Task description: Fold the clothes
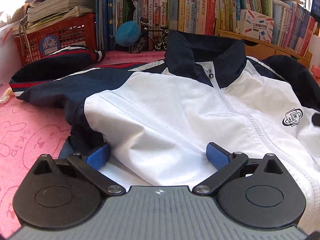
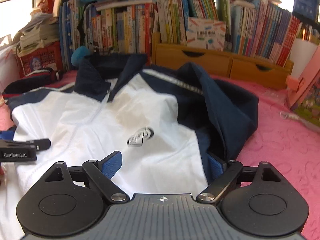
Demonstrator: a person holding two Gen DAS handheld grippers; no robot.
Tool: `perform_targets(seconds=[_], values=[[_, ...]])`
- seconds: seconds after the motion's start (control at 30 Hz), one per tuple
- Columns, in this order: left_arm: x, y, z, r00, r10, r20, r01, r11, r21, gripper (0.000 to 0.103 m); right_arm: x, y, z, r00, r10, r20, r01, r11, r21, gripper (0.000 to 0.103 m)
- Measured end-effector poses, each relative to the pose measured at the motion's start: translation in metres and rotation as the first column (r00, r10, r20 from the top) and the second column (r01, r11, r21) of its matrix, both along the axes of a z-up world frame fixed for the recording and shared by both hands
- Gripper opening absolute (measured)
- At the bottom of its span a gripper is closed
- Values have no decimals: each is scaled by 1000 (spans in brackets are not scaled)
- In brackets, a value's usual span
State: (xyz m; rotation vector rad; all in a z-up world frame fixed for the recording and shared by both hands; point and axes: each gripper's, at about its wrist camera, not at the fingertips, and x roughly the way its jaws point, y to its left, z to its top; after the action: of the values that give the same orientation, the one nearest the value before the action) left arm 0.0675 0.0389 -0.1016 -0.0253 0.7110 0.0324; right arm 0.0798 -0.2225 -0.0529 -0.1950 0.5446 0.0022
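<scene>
Pink cloth (image 2: 284, 146), printed with faint line drawings, covers the tabletop and lies bare at 3 o'clock in the right wrist view and at 9 o'clock in the left wrist view (image 1: 26, 132); these two strips are the open room on either side of the garment. Bookshelf (image 1: 200, 10), packed with upright books, closes the far edge from 10 to 2 o'clock, with a wooden drawer unit (image 2: 220, 62) below it at 1 o'clock.

Jacket (image 1: 170, 110), white-fronted with navy collar and sleeves, lies face up and zipped across the middle of the cloth, collar toward 12 o'clock. One sleeve (image 1: 60, 78), with red and white stripes at its cuff, stretches flat toward 9 o'clock; the other sleeve (image 2: 220, 108) is bunched in a raised navy heap at 2 o'clock in the right wrist view, its outer edge resting on pink cloth. A chest logo (image 2: 140, 136) sits near the centre of that view.

Red crate (image 1: 58, 40), loaded with stacked papers, stands at 10 o'clock at the far edge. A pink box (image 2: 308, 96) leans at 3 o'clock.

Left gripper (image 1: 158, 156): fingers spread wide apart, straddling white fabric near the jacket's side edge, gripping nothing. Right gripper (image 2: 164, 164): fingers likewise spread wide, one over white fabric, the other at the navy side panel, gripping nothing. The left gripper's body also appears at 9 o'clock in the right wrist view.
</scene>
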Motion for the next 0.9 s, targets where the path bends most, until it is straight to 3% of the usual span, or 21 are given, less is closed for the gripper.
perform_targets(seconds=[0.13, 0.37, 0.4, 0.43, 0.47, 0.53, 0.6, 0.67, 0.73, 0.83, 0.9], values=[[0, -1, 0, 1000, 0, -2, 0, 1000, 5, 103, 28, -1, 16, 998, -36, 45, 40, 994, -99, 93], [2, -2, -2, 1000, 1, -3, -1, 1000, 6, 103, 155, 1, -35, 986, -115, -124, 66, 937, -342, 84], [2, -2, -2, 1000, 1, -3, -1, 1000, 6, 103, 167, 1, -43, 980, -122, -158, 60, 934, -353, 64], [2, -2, -1, 1000, 1, -3, -1, 1000, 6, 103, 177, 0, -49, 969, -136, -204, 56, 933, -356, 26], [2, -2, -1, 1000, 2, -4, -1, 1000, 5, 103, 186, -2, -53, 960, -148, -239, 54, 932, -357, 7], [2, -2, -1, 1000, 1, -3, -1, 1000, 5, 103, 187, -6, -44, 965, -149, -214, 61, 926, -373, 5], [2, -1, -1, 1000, 1, -4, -1, 1000, 5, 103, 176, -18, -19, 983, -155, -97, 104, 909, -403, 5], [2, -1, -1, 1000, 1, -4, -1, 1000, 5, 103, 153, -49, 21, 974, -219, 63, 227, 905, -360, 5], [2, -1, 0, 1000, 1, -4, -1, 1000, 5, 103, 128, -84, 62, 929, -304, 210, 355, 894, -274, 6], [2, -1, 0, 1000, 1, -5, -1, 1000, 6, 103, 66, -151, 107, 862, -421, 283, 441, 898, -9, 8], [2, -1, 0, 1000, 1, -5, -1, 1000, 6, 103, 23, -184, 119, 829, -481, 284, 470, 876, 110, 9]])
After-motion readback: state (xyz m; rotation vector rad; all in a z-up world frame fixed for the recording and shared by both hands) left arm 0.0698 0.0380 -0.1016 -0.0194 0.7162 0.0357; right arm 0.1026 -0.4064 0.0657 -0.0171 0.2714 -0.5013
